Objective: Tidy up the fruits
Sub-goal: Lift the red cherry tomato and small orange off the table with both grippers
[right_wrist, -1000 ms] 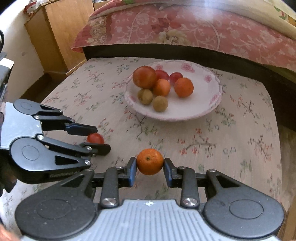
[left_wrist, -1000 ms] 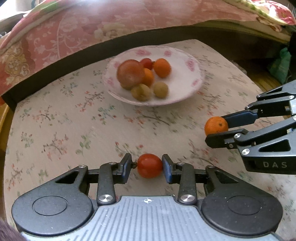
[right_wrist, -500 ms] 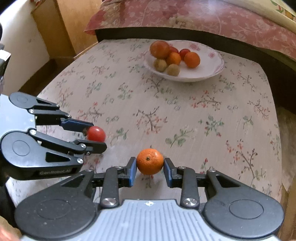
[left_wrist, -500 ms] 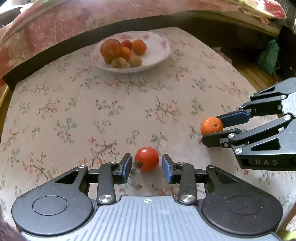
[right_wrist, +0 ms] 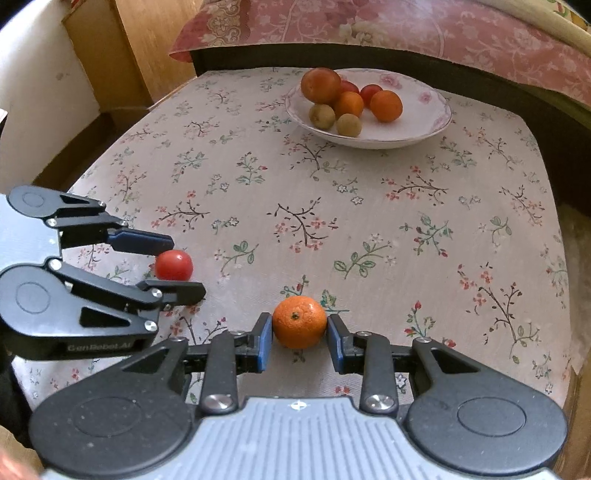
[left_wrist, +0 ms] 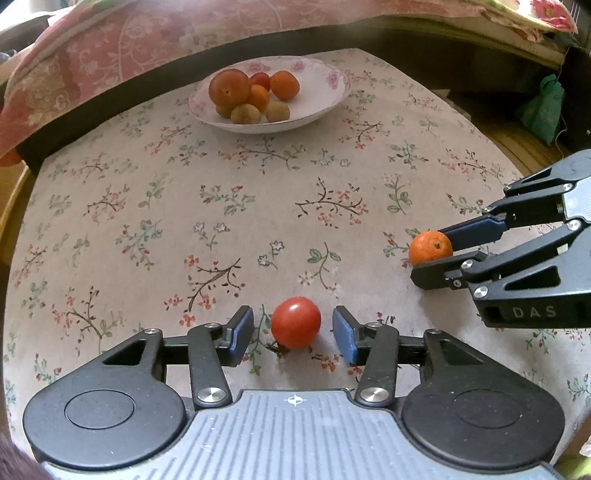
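The left claw (left_wrist: 293, 334) is spread wide, and a tomato (left_wrist: 295, 323) sits on the surface (left_wrist: 221, 206) between its blue pads (left_wrist: 240, 334) — a gap shows on either side, so neither pad touches it. In the right wrist view the same claw (right_wrist: 177, 266) comes in from the left, low over the cloth, with the tomato (right_wrist: 173, 264) between its two fingers.

The right claw (right_wrist: 299, 338) has an orange (right_wrist: 299, 321) between its pads (right_wrist: 264, 341); both pads meet the fruit's sides, so it is gripping the orange, stem mark turned up. Whether the fruit rests on the cloth or is held just above it cannot be told. From the left wrist view this claw (left_wrist: 434, 254) reaches in from the right, ahead of the left claw and to its right, with the orange (left_wrist: 430, 246) at its tips.

Well ahead of both claws, near the far edge of the surface, stands a bowl (right_wrist: 424, 122) with a floral rim. It holds a pile of fruit (right_wrist: 347, 98) — one large reddish-orange piece, smaller orange ones, small red ones behind, and two dull green-brown ones in front.

Past the bowl lies a bed (left_wrist: 147, 33) with a pink patterned cover.
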